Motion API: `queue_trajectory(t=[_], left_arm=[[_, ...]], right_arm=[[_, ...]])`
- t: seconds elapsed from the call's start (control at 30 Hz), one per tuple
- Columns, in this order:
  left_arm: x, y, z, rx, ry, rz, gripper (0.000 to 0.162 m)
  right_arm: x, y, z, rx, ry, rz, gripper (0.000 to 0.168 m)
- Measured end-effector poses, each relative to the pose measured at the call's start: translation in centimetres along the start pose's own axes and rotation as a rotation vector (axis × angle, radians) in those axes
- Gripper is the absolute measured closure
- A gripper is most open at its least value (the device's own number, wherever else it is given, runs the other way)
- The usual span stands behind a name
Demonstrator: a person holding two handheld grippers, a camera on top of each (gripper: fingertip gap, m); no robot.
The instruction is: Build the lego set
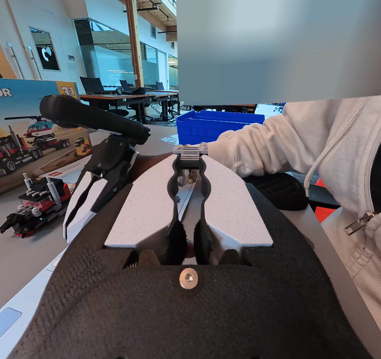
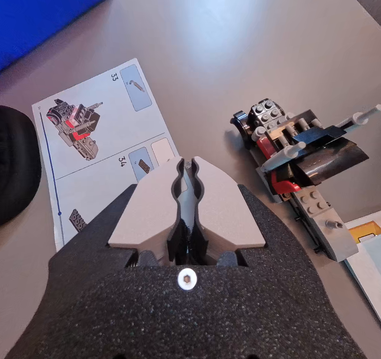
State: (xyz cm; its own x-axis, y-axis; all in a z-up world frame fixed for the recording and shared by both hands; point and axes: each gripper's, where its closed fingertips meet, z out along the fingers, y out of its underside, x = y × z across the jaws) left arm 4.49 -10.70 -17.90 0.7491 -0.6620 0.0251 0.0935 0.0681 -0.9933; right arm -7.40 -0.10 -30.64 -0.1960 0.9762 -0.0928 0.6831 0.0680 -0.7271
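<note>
My left gripper [image 1: 190,158] is shut on a small grey grille assembly [image 1: 190,153] with a light grey plate and a clear round stud on its right end, held above the table. My right gripper [image 2: 188,162] is shut on a tiny clear round stud [image 2: 188,163] at its fingertips, over the instruction sheet [image 2: 86,143]. The right gripper also shows in the left wrist view [image 1: 86,211], pointing down at the table. The partly built black, red and grey truck [image 2: 299,155] lies on the table to the right of my right gripper; it also shows in the left wrist view [image 1: 39,202].
The set's box [image 1: 35,130] stands at the back left. A blue bin [image 1: 216,125] sits behind my left gripper, its corner in the right wrist view [image 2: 45,13]. A person's pale sleeve [image 1: 268,145] reaches across. Another booklet [image 2: 369,252] lies at right. The grippers' ends are close to 20 centimeters from one another.
</note>
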Motion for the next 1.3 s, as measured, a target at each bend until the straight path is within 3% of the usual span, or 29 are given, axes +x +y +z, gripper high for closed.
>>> queue_trajectory(t=[0.13, 0.27, 0.5, 0.7, 0.83, 0.93, 1.3], left_arm=[[-0.1, -0.1, -0.1, 0.007, -0.004, -0.003, 0.145], [-0.1, -0.2, -0.1, 0.013, -0.009, -0.004, 0.145], [-0.1, 0.0, 0.0, 0.005, -0.004, -0.002, 0.145], [-0.1, 0.0, 0.0, 0.004, -0.007, -0.003, 0.145], [-0.2, -0.1, 0.0, 0.012, -0.013, -0.005, 0.145], [-0.2, 0.0, 0.0, 0.011, -0.009, -0.007, 0.145], [-0.1, 0.1, 0.1, 0.001, -0.006, -0.006, 0.145]], right_arm=[[0.3, -1.3, -1.2, 0.079, 0.022, -0.02, 0.162], [-0.6, -1.8, -6.5, 0.18, -0.008, -0.039, 0.161], [-1.3, 7.5, -12.5, 0.016, 0.051, -0.115, 0.161], [-1.1, 11.0, -12.5, -0.032, 0.084, -0.104, 0.152], [-1.1, 11.0, -14.0, 0.008, 0.092, -0.112, 0.149], [-2.0, 10.8, -14.7, 0.04, 0.053, -0.131, 0.16], [-2.4, 10.5, -11.6, -0.016, 0.045, -0.252, 0.161]])
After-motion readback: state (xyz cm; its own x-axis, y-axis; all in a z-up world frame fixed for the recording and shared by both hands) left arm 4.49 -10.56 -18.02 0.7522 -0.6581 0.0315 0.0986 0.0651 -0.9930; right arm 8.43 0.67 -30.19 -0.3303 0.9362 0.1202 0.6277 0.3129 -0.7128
